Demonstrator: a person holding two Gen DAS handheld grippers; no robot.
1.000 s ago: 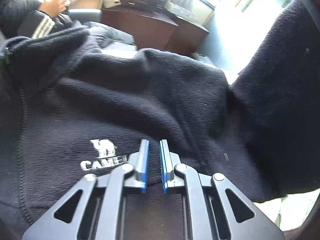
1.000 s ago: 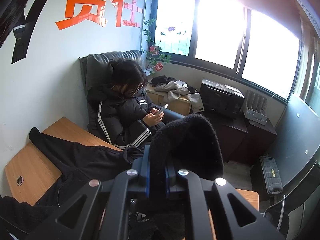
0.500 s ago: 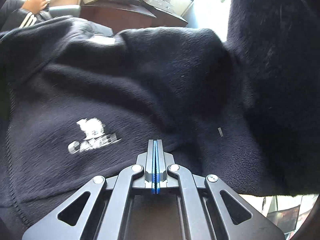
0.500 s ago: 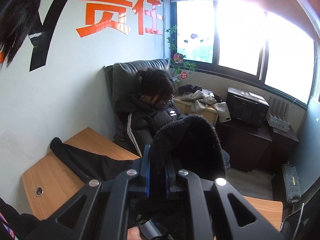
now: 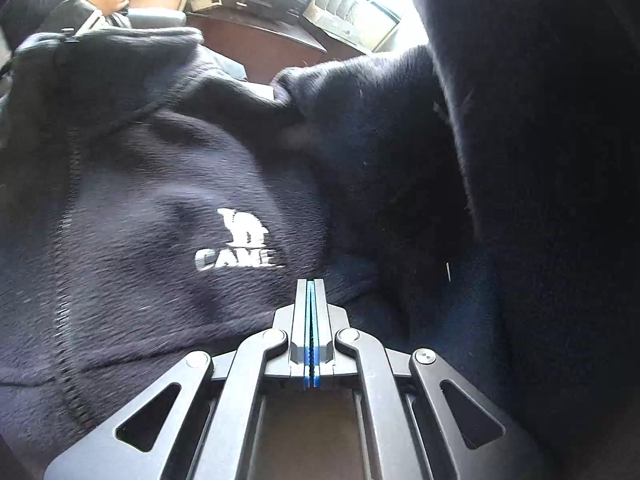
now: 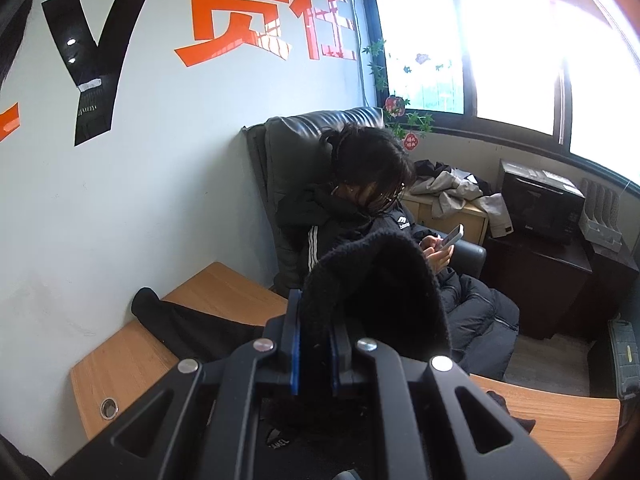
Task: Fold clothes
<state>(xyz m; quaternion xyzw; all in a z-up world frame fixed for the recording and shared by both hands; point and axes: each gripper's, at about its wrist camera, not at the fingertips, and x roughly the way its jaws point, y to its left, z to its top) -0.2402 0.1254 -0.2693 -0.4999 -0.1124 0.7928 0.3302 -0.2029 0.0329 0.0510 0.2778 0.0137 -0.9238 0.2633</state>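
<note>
Since a second ago: left gripper (image 5: 310, 292) gone from parted to fully closed, pads together with no visible cloth between; right wrist view swung, seated person (image 6: 372, 216) shifted toward centre. Right gripper (image 6: 314, 344) clamped on a thick fold of the dark fleece jacket (image 5: 168, 208), lifted clear of the wooden bench (image 6: 132, 360). Fold just begun: one sleeve or edge raised and carried, nothing laid flat or squared yet, most folds left. Jacket navy, fuzzy pile, white camel logo (image 5: 240, 240) face up, zip seam down the left, rumpled and bunched, spread over the bench middle; one dark sleeve end (image 6: 148, 300) trailing toward the bench's far left edge by the wall. Exact held part hard to tell.
</note>
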